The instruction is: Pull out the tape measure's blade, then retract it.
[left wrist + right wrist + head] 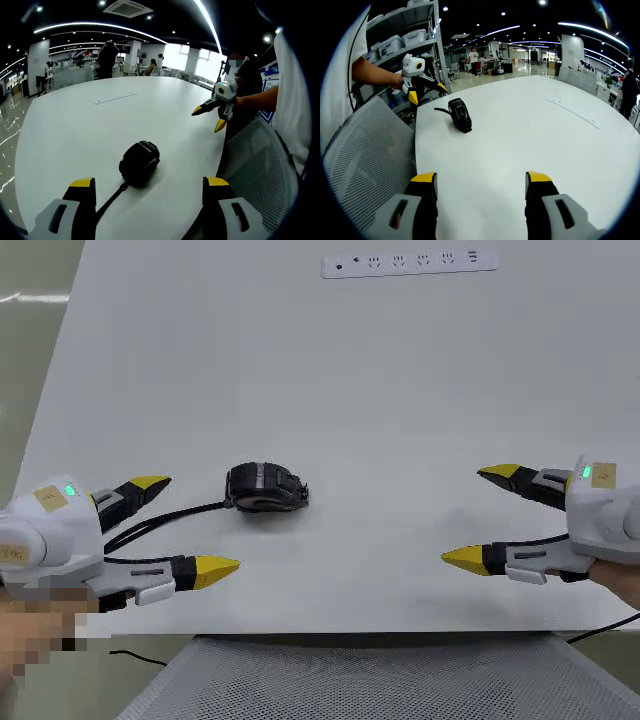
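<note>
A black tape measure lies on the white table, left of centre, with a black strap trailing toward the left. Its blade is not pulled out. My left gripper stands open near the table's front left edge, a short way from the tape measure, with nothing between its yellow-tipped fingers. My right gripper is open at the front right, well apart from the tape measure. The right gripper shows across the table in the left gripper view, and the left gripper in the right gripper view.
A white power strip lies at the table's far edge. A grey mesh chair back sits below the front edge. People stand far off in the hall, and storage shelves rise behind the left side.
</note>
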Demonstrator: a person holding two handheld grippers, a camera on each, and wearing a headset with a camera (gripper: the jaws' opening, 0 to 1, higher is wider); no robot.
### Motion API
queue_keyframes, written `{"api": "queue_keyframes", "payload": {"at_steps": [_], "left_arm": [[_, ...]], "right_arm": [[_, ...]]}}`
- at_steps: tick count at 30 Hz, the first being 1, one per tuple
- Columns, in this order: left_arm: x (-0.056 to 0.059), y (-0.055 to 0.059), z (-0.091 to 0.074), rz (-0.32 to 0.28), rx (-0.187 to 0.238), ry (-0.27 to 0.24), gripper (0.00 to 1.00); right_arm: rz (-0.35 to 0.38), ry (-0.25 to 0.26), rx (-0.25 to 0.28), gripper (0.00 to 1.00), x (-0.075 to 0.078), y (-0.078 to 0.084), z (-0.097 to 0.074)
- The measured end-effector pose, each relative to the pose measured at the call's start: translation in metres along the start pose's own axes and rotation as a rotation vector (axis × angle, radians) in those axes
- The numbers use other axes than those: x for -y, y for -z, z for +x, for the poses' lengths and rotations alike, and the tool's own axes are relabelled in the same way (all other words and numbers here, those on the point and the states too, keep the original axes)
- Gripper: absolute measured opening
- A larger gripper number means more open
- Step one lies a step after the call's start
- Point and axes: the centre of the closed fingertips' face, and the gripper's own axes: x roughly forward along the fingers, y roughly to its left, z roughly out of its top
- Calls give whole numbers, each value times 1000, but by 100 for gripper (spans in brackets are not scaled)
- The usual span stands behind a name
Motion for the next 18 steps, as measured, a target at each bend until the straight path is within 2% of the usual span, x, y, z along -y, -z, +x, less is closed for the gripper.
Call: {"api": "queue_keyframes", "payload": {"at_steps": [9, 18], "left_arm": [[-7, 3, 13, 45, -54, 40, 84], [-14, 1, 26, 102, -75, 64, 82]], "right_arm": [[-32, -37, -16, 71, 1, -2, 16], [-54, -69, -32, 70, -3, -1, 29]]}}
